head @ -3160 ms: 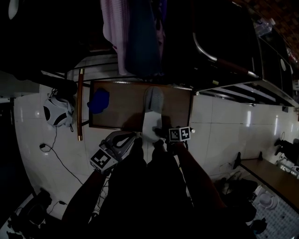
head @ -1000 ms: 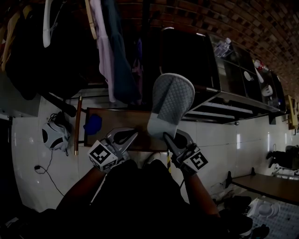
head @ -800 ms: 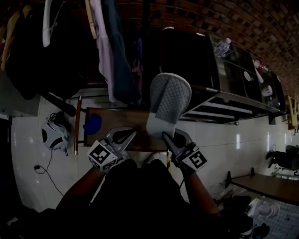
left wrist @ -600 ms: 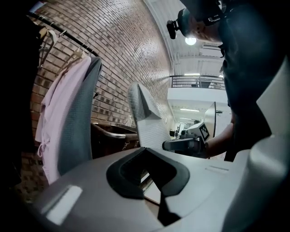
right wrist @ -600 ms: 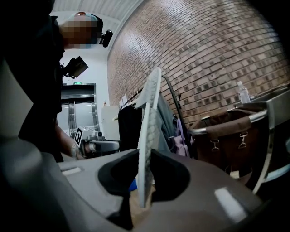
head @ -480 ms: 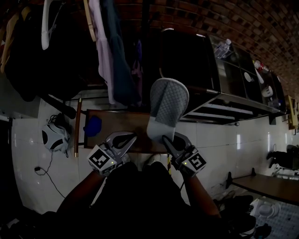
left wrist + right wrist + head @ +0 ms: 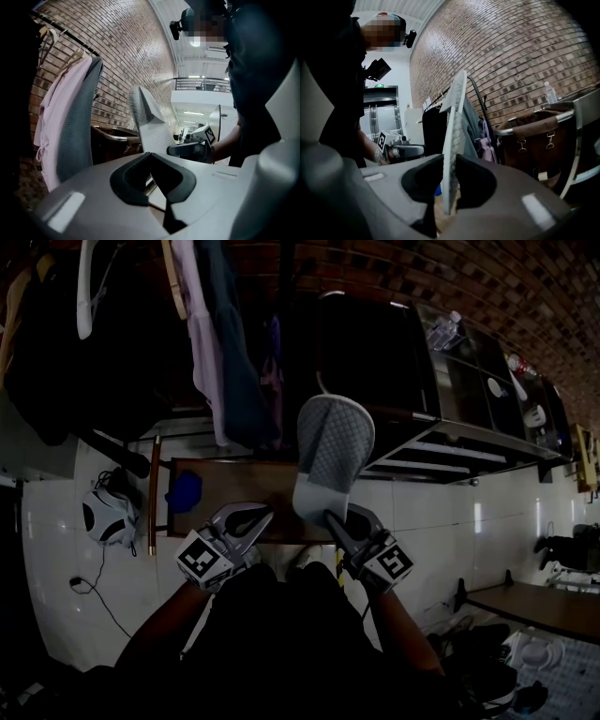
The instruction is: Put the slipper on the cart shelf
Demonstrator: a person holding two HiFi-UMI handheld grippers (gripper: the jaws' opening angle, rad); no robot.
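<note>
Right gripper (image 7: pixel 330 517): clamped on the heel end of the slipper (image 7: pixel 334 448), with the pads pinching the thin sole from both sides.
Left gripper (image 7: pixel 259 515): jaws together, nothing between them. Held just beside the right one, clear of the slipper.
Slipper: pale grey with a quilted face. Lifted in the air, toe pointing up and away, standing edge-on in the right gripper view.
Below slipper: low brown table (image 7: pixel 234 486) with a blue object (image 7: pixel 185 491) on it. No contact between slipper and table.
Cart (image 7: pixel 427 414): dark, metal-framed, up and to the right of the slipper. Slatted shelf (image 7: pixel 469 452) under the padded rail. Slipper near it, apparently not touching; too dark to be sure.
Around: clothes (image 7: pixel 211 343) hanging at left, bottle (image 7: pixel 446 330) on top of the cart, brick wall behind.
Done, by the look of it: grasp and lift finished, slipper carried at cart height.
Left to do: travel right to the shelf, lay the slipper flat, let go.
Watch: a grip on one end only, so the slipper could likely pivot when lowered.
</note>
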